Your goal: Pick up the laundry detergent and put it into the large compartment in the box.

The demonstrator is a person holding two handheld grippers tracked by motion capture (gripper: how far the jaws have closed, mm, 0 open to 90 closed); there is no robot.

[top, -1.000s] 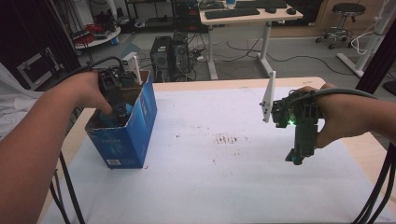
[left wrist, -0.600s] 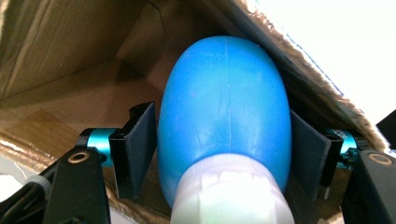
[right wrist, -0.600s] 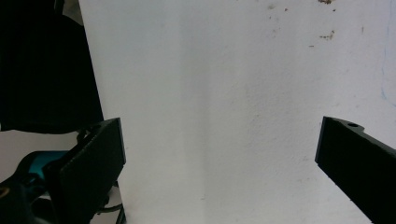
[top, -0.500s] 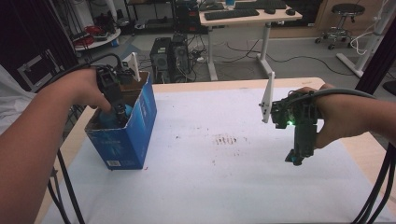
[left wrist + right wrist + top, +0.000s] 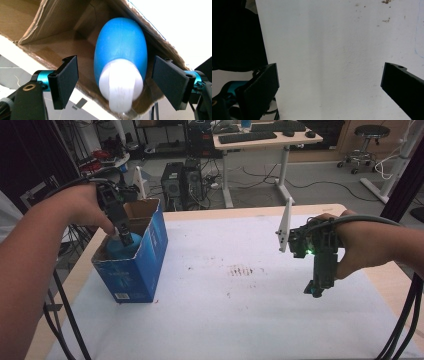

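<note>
Blue plastic bottle with a white cap [image 5: 120,47] sits inside the open blue cardboard box [image 5: 131,272] at the left side of the table. From the high view its round blue body [image 5: 122,247] pokes up inside the box, leaning against the box wall.

The left gripper [image 5: 124,237] hangs just over the white cap. Its jaws have just been opening. In the left gripper view the two black pads stand apart on each side of the cap, and there is a gap between each pad and the bottle. So the bottle is let go, and nothing is pinched. In the pictures from a moment before, this gripper was lower down in the box. Now it is higher, near the top edge of the box.

That tells me the bottle has been dropped off in the box, and this step looks done. The hand seems to be pulling out.

The right gripper [image 5: 316,290] hovers over the white table cover [image 5: 240,320], well apart from the box. Its jaws are spread wide with nothing in them. It is in the same spot as a moment before.

Some small brown specks [image 5: 241,270] mark the cover near the middle.
</note>
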